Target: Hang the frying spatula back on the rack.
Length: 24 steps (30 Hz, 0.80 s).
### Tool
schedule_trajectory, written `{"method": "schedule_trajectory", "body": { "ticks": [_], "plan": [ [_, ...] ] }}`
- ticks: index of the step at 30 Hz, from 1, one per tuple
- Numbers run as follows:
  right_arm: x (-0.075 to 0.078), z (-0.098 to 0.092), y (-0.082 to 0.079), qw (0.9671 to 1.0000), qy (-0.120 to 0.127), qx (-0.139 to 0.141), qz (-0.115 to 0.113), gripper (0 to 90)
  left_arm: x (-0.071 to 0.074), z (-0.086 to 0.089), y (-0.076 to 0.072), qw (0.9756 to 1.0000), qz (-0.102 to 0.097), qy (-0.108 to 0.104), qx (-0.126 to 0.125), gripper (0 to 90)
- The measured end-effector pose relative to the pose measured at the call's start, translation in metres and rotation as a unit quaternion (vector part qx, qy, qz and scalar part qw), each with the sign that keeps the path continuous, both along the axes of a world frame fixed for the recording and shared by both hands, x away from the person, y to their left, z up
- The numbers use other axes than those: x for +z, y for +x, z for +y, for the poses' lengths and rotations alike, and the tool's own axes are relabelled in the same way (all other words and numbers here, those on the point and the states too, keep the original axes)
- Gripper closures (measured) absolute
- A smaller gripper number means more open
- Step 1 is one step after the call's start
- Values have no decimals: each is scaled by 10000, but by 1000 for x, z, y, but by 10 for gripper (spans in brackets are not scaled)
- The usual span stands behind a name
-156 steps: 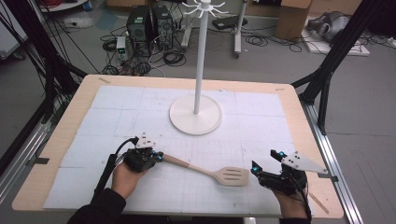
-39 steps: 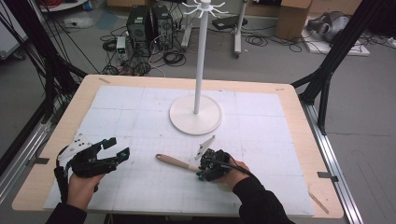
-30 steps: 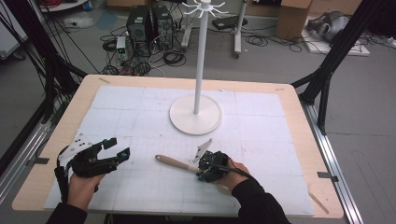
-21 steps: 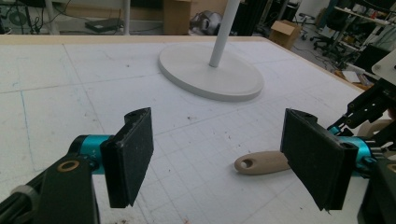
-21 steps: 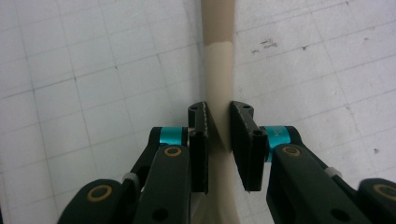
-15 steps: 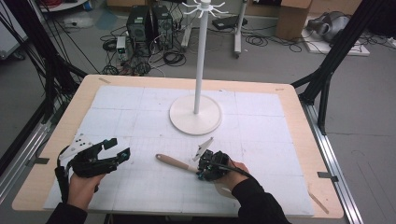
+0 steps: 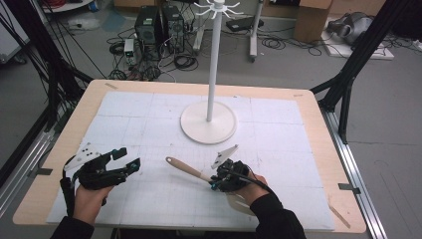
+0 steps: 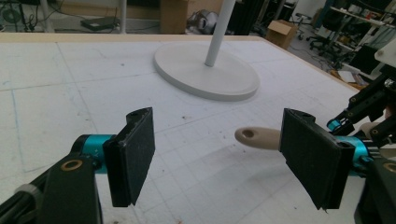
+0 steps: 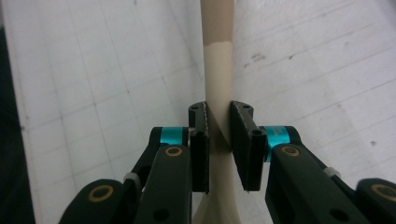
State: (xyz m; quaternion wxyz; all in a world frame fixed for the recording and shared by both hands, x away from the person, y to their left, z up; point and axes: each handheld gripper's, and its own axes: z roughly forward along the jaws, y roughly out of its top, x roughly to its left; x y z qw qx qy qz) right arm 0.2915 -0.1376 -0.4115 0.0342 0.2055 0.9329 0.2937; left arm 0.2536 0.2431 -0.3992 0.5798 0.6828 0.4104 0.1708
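Note:
A spatula (image 7: 186, 169) with a wooden handle and a pale head lies across the white mat, handle end pointing left. My right gripper (image 7: 215, 183) is shut on its neck just below the wood; in the right gripper view the pads (image 9: 200, 140) squeeze the pale shaft (image 9: 218, 60) on both sides. The head is mostly hidden under the right hand. My left gripper (image 7: 128, 158) hovers at the mat's left, open and holding nothing. In the left gripper view its jaws (image 8: 224, 144) stand wide apart, facing the handle end (image 8: 257, 137).
A white hanger stand rises from a round base (image 7: 208, 122) at the mat's middle back, its pole (image 7: 213, 64) topped with hooks. The wooden table edge (image 7: 328, 149) frames the mat. Black frame legs and cables surround the table.
Since five seconds ago my left gripper has left the handle and moved left, and my right gripper has shut on the spatula's neck. Over the last second almost nothing has moved.

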Motion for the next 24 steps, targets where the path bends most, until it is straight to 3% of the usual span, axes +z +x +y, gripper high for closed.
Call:
{"method": "schedule_trajectory", "body": {
  "ticks": [4,6,9,15,16,19,24],
  "plan": [
    [7,-8,-2,9986,479,-156,-139,782,2,-7,0,9998,-17,-147,-129,261],
    [12,-15,-3,9957,839,-318,-241,782,6,-12,0,9995,-46,-204,-220,257],
    [16,-19,-4,9934,1015,-409,-342,782,12,-20,3,9993,-87,-241,-276,257],
    [24,-31,-12,9853,1491,-592,-581,781,15,-36,9,9987,30,-299,-411,295],
    [24,-31,-12,9853,1491,-592,-581,781,16,-38,11,9985,51,-334,-441,295],
    [30,-36,-16,9799,1739,-633,-744,781,21,-51,18,9962,144,-535,-677,310],
    [38,-41,-21,9703,2110,-665,-978,781,37,-76,29,9944,63,-493,-927,316]
  ]
}}
